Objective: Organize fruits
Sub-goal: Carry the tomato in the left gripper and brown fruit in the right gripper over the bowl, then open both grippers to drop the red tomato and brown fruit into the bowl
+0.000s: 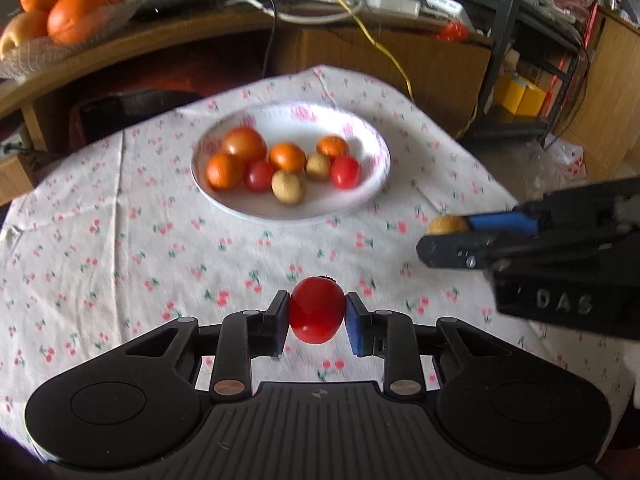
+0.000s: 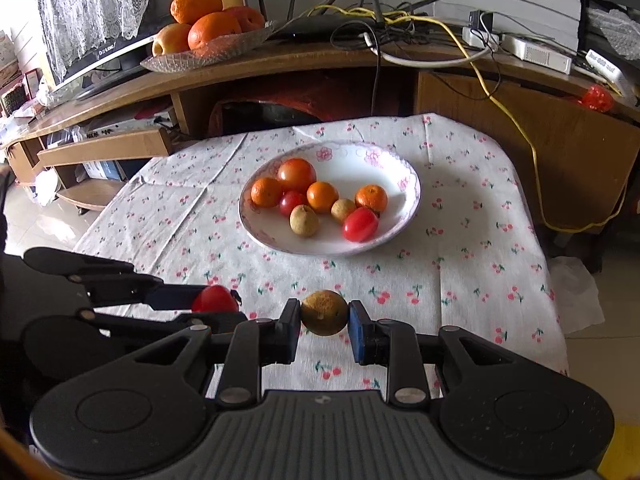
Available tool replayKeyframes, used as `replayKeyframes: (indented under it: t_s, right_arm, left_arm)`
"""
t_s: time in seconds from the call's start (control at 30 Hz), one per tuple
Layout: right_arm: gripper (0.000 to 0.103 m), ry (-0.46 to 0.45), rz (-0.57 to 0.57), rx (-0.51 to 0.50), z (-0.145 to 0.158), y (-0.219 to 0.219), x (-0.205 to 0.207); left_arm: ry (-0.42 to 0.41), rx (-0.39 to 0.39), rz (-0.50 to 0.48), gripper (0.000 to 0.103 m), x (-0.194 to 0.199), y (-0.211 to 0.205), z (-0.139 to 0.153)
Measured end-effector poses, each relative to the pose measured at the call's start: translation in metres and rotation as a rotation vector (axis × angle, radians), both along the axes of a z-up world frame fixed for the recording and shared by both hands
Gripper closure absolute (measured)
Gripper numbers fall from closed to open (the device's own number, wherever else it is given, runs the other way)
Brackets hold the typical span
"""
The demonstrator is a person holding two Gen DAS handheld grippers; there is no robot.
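A cherry-print cloth (image 2: 460,264) was spread over the desk, and a wooden cabinet (image 2: 520,128) strewn with cables and a glass dish of oranges (image 2: 208,20) stood behind it. The left gripper (image 1: 317,314) was closed on a red cherry tomato (image 1: 317,309), which was pinched between the jaws above the cloth. The right gripper (image 2: 324,318) was closed on a small brown longan (image 2: 324,313), likewise clamped between its jaws. Ahead of both sets of jaws, well apart from them, a white flowered plate (image 2: 400,176) was seen. Oranges, tomatoes and two longans were gathered in it.
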State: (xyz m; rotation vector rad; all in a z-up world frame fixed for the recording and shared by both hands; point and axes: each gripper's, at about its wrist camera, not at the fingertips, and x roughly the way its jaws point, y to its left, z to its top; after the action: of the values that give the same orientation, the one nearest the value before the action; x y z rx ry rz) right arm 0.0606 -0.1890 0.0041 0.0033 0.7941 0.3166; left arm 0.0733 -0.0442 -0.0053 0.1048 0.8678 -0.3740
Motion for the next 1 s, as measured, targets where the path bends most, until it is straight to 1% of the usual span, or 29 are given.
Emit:
replayKeyframes:
  t_s: [0.23,0.47,0.73,1.0]
  right_arm:
    - [0.077,-0.024,-0.001,0.015,0.005,0.001,0.015]
    - [0.077,-0.049,-0.007,0.016,0.008,0.000,0.042]
    - [0.077,-0.038,-0.027,0.019,0.000,-0.003,0.079]
    - [0.077,-0.038,-0.033,0.010,-0.011,-0.003,0.105]
  left_arm:
    - [-0.050,-0.027,0.023,0.066,0.019,-0.001,0.015]
    - [-0.075,-0.035,0.040,0.066,0.043,-0.005,0.018]
    - [-0.073,-0.032,0.061,0.067,0.079,-0.010,0.011]
    - [-0.060,-0.021,0.073,0.067,0.102,-0.009,0.002]
